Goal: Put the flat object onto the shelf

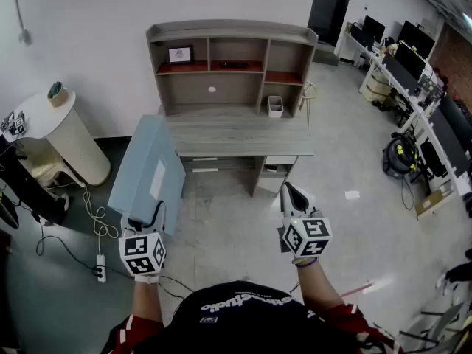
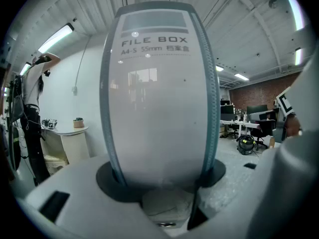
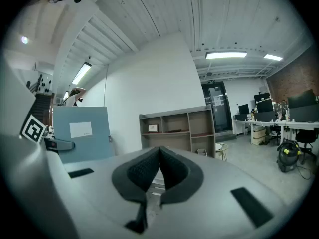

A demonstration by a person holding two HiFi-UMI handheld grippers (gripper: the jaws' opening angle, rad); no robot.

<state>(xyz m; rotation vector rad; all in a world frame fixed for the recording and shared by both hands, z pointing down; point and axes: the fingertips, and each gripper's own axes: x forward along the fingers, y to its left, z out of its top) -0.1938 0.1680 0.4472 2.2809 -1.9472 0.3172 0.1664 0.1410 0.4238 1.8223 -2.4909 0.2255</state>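
The flat object is a pale blue file box (image 1: 147,169), held upright off the floor. My left gripper (image 1: 153,218) is shut on its lower edge. In the left gripper view the box's white spine (image 2: 157,93) fills the middle, and both pads of the left gripper (image 2: 159,180) press on its sides. The grey desk with a shelf unit (image 1: 232,57) stands ahead against the white wall. My right gripper (image 1: 289,194) hangs in front of the desk, shut with nothing in it. In the right gripper view the right gripper (image 3: 159,151) has its dark pads meeting, with the file box (image 3: 82,133) to the left and the shelf unit (image 3: 177,128) ahead.
A small framed picture (image 1: 180,54) and a dark flat item sit on the shelf's red boards, and a white bin (image 1: 275,106) stands on the desk top. A round white table (image 1: 51,120) is at left, with cables and a power strip (image 1: 101,268) on the floor. A vacuum (image 1: 402,155) and office desks stand at right.
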